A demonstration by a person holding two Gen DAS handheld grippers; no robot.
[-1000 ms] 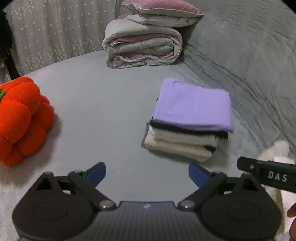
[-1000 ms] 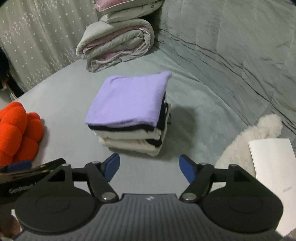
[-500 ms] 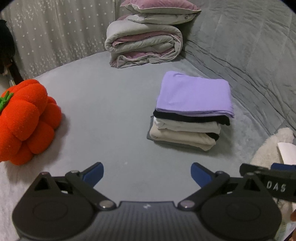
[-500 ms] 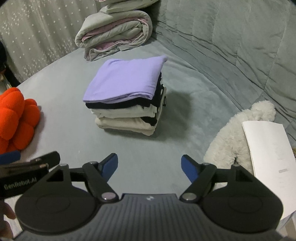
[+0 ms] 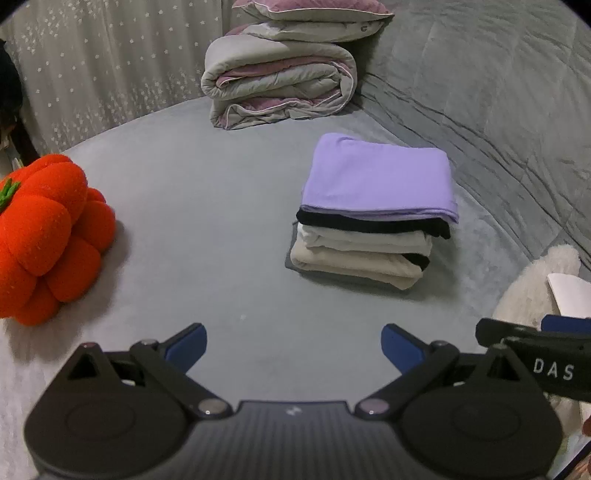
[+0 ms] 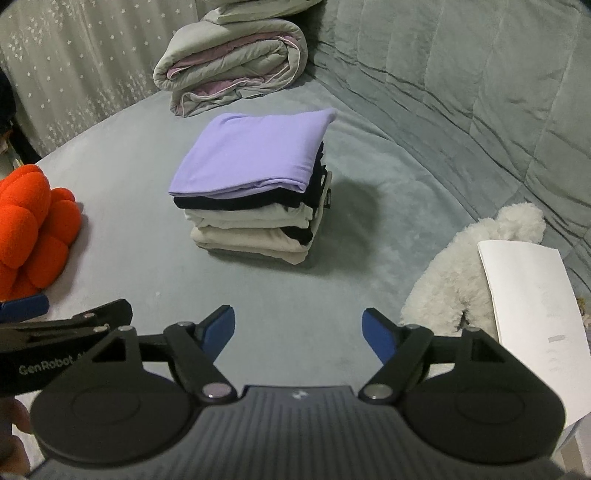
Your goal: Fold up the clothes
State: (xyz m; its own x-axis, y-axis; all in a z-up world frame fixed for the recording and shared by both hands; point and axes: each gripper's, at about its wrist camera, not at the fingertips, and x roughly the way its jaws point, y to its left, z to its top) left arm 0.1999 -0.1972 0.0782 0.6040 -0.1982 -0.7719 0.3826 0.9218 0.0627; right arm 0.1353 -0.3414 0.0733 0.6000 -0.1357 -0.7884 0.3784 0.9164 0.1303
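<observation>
Orange pumpkin plush left; rolled duvet behind; white plush under paper.

On the bed: stack of folded clothes at centre; behind it, against the back cushion, a rolled duvet with a pillow on top; well apart to the left, a pumpkin cushion; to the right and nearer, a plush toy with a paper sheet lying over its right side

Dim, soft-shadowed, sharp; fisheye-bent dark corners.
</observation>
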